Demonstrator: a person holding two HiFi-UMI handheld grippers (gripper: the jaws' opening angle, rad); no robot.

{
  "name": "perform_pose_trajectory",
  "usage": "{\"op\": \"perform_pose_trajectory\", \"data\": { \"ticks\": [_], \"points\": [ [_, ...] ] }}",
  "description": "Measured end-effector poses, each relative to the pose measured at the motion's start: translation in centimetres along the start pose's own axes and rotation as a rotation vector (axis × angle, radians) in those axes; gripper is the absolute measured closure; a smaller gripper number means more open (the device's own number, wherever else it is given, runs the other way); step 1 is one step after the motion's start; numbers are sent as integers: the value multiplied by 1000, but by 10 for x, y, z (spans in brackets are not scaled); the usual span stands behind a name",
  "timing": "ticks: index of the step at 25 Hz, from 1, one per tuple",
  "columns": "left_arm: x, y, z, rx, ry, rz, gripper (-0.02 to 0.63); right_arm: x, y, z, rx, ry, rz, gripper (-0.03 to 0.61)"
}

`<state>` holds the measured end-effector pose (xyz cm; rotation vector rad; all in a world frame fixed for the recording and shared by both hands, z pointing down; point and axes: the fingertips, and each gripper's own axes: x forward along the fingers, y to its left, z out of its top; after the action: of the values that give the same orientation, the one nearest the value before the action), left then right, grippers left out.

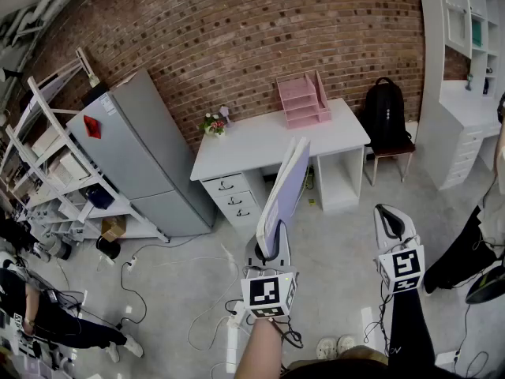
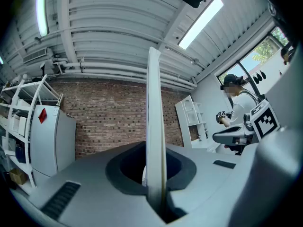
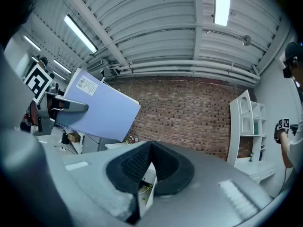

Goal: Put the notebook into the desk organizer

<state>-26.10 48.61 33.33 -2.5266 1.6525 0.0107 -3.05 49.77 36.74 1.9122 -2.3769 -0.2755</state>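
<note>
Notebook point(image 1: 284, 192) upright, clamped in the left tool point(image 1: 273, 251); right tool point(image 1: 386, 212) closed, empty; pink desk organizer point(image 1: 302, 99) on white worktop point(image 1: 260, 144) beyond.

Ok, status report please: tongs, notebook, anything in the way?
Left tongs shut on notebook, held upright. Right tongs shut, empty. Desk organizer on white desk across the floor, not reached. Loose cables on floor, off left.

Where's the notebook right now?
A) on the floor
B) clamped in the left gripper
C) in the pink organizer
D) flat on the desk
B: the left gripper has its jaws shut on the notebook, holding it upright, short of the desk.
</note>
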Motion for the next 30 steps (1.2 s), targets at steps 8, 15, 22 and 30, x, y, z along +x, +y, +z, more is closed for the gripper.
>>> {"op": "perform_pose_trajectory", "data": {
  "ticks": [8,15,22,30],
  "points": [
    [1,8,-5,-8,8,-13,578,4,4,-3,63,-20,-5,577],
    [11,12,-7,-24,7,-33,578,10,7,-4,44,-29,-2,577],
    [46,9,-7,-9,3,-33,578,41,-8,-9,58,-35,31,577],
    [117,13,-16,-31,10,-10,578,108,-42,-23,43,-32,89,577]
  ]
}}
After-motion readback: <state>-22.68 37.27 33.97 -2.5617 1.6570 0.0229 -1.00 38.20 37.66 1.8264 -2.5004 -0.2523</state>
